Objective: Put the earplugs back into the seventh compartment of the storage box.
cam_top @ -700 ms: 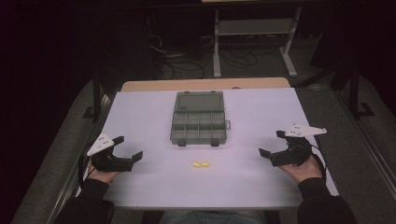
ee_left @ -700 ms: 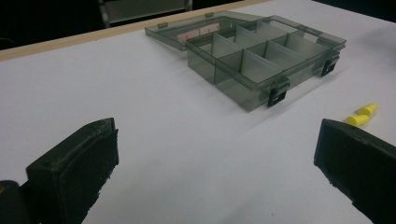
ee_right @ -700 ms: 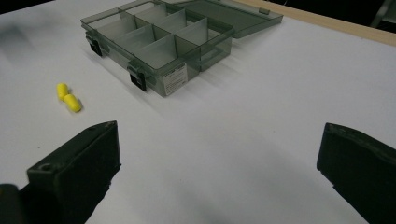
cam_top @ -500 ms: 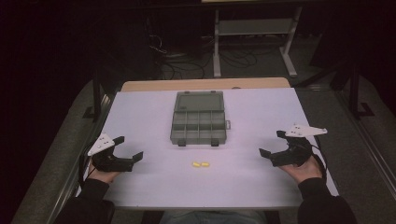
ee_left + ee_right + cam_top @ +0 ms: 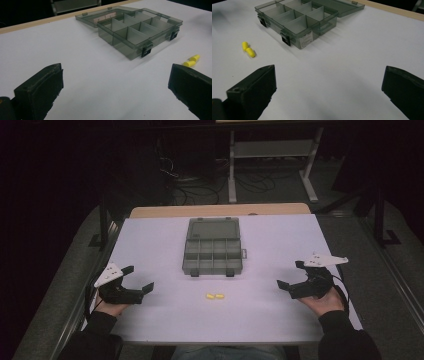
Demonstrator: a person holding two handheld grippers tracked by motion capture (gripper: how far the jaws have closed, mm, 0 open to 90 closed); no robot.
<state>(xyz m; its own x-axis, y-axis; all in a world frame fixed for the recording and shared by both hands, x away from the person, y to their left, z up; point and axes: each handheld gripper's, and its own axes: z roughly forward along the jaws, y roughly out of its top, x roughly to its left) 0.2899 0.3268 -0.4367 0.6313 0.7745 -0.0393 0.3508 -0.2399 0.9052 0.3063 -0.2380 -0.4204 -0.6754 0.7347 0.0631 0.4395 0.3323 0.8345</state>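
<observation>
Partly cropped: right gripper [image 5: 329, 92] fingers [image 5: 252, 92], wide apart.

No text can be read in these pictures. The grey compartment box [image 5: 297, 23] carries a small white label [image 5: 306, 40] on its front wall, seen in the right gripper view, but the print on it is too small and blurred. Another pale label [image 5: 103, 17] shows through the open lid, also unreadable.
</observation>
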